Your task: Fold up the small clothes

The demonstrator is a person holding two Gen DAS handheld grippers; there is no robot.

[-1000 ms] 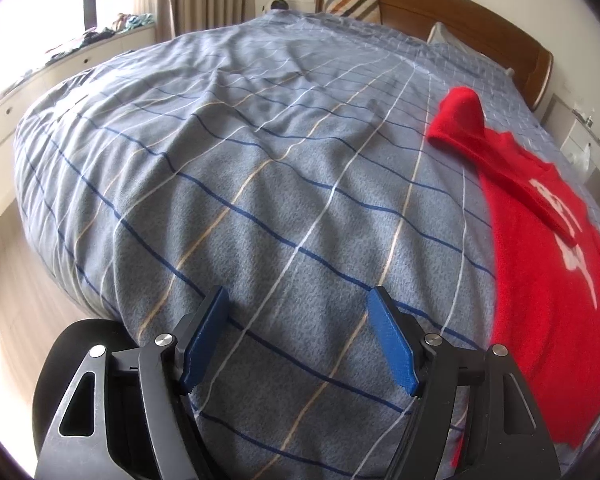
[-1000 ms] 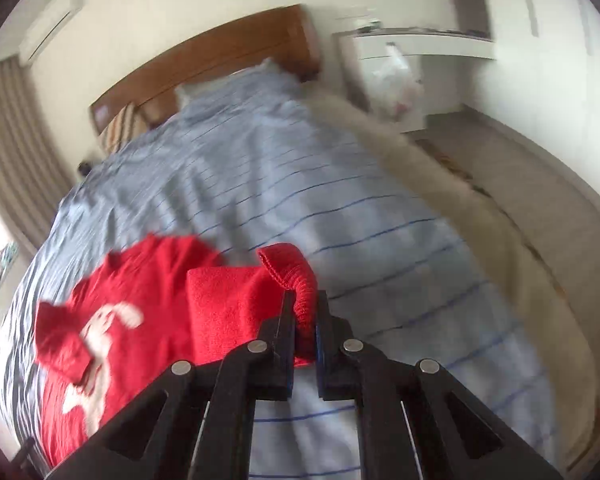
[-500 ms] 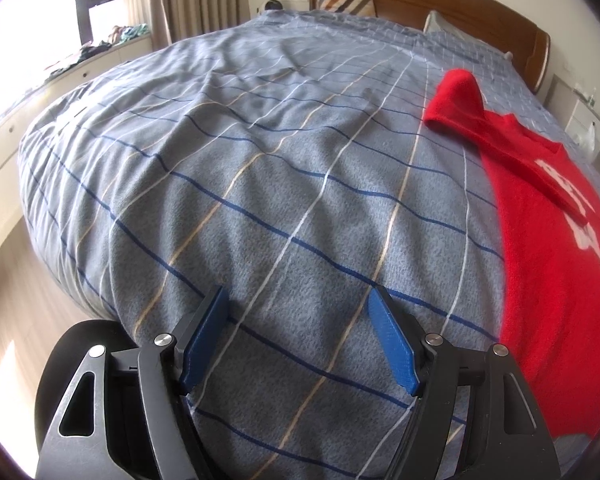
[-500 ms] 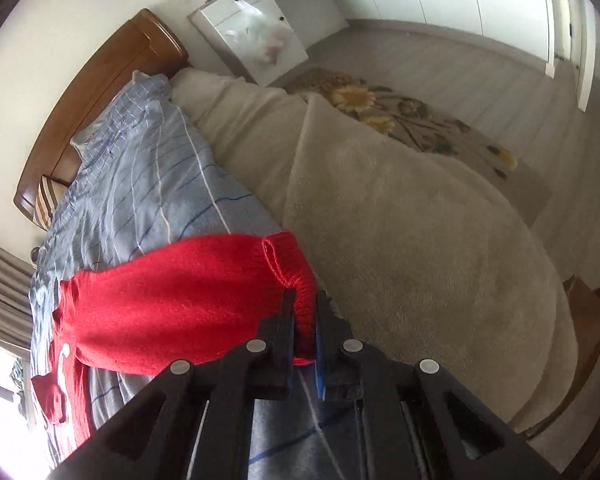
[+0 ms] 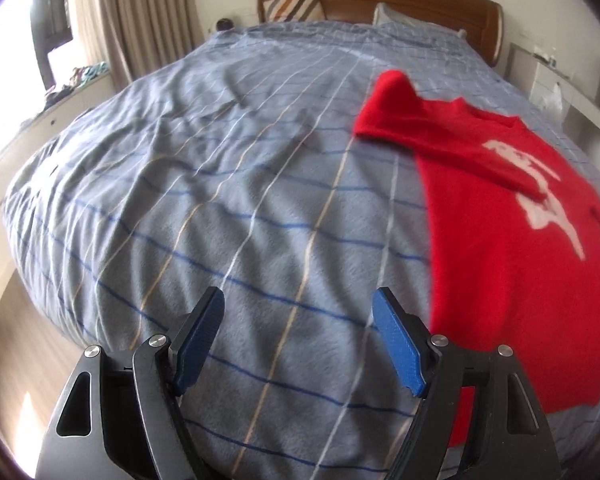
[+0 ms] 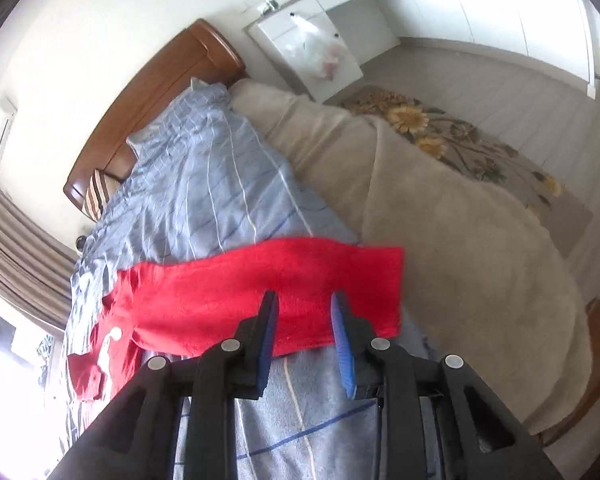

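Right gripper [image 6: 304, 312] opening, sweater [image 6: 260, 296] sleeve loose between jaws; left gripper [image 5: 300, 320] wide, opening, empty, beside sweater.

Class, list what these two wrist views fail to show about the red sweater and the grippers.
- Red knitted sweater: left wrist view, right side cut off by the picture's edge.
- White chest print: blurred, unreadable.
- Sweater's body: right wrist view, washed out by window glare.
- Neither gripper appears in the other's view.
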